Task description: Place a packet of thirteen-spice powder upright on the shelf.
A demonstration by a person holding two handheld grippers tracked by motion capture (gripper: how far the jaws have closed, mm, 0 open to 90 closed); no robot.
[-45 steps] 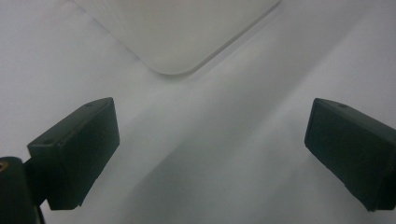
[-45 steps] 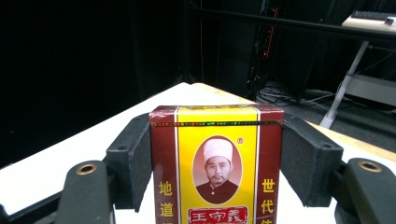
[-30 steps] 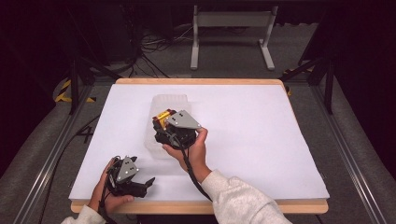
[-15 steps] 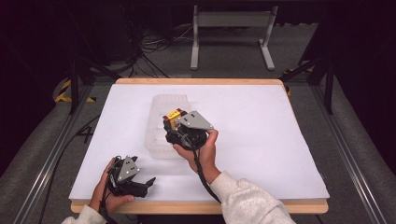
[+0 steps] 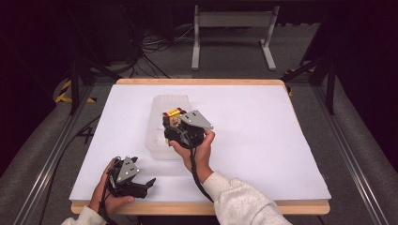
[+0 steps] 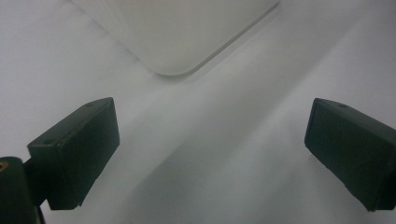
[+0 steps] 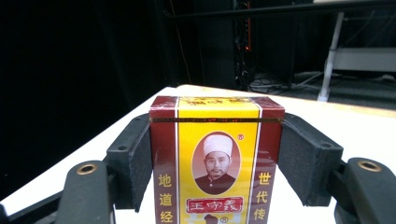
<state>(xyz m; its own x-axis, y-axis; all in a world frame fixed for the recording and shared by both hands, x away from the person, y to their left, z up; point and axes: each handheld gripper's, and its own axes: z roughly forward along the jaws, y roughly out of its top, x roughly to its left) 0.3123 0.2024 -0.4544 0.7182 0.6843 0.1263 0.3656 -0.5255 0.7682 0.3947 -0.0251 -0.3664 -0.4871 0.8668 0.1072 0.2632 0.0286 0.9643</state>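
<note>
Gripping a red and yellow box (image 7: 217, 163) by its sides, the right tool (image 5: 174, 123) is holding it above the clear tray (image 5: 162, 105) on the desk (image 5: 263, 122). Tilting could be letting it slip out. The left tool (image 6: 210, 154) is resting released.

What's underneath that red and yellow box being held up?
Below the red and yellow box, clamped in the right hand-held gripper, sits a clear plastic tray on the white table. The gripper and hand cover much of the tray's inside.

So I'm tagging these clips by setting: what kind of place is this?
Likely a lab or recording studio: a white-covered table fenced by metal rails, loose cables on grey carpet, dark surroundings.
</note>
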